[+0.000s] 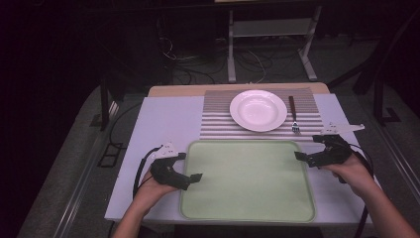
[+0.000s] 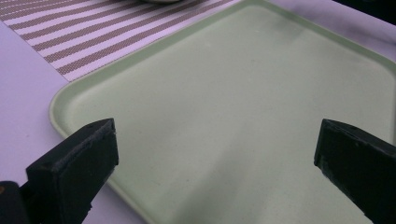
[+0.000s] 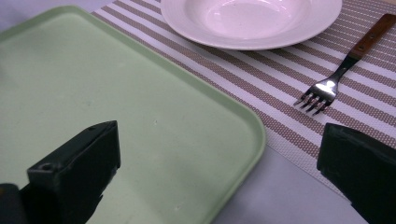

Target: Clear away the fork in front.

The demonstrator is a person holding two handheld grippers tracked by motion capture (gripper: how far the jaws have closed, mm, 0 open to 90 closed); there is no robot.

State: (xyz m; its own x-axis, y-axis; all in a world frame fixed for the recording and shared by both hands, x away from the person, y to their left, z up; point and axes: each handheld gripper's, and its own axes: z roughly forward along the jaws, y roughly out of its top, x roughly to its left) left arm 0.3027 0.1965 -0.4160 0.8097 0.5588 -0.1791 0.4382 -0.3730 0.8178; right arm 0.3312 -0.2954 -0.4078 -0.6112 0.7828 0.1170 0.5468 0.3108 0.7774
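Both sets of jaws are spread wide and gripping nothing. The left gripper (image 1: 197,177) reaches in over the left rim of the pale green tray (image 1: 247,215), its tips just past that edge; in the left gripper view its two black jaws stand far apart with bare tray floor between them and the rounded far-left corner of the tray just beyond the left jaw. The right gripper (image 1: 300,156) mirrors it at the tray's right rim, up near the far-right corner, and in the right gripper view one jaw hangs over the tray floor while the other hangs over the near edge of the striped placemat (image 1: 218,111), the tray's rounded corner sitting between them. Out from there, the person's left hand (image 1: 151,191) and right hand (image 1: 352,171) hold the tools from the near side, forearms coming in from the bottom. The tray lies flat on the white table (image 1: 163,119), its far edge running just beside the placemat's near edge, and its whole floor is open. On the placemat, the white plate (image 1: 258,110) sits near the middle, and a fork (image 1: 293,115) with a brown wooden handle lies just right of it, tines pointing toward the tray and close to the right gripper. Bare table runs down both sides of the tray, wider on the left.
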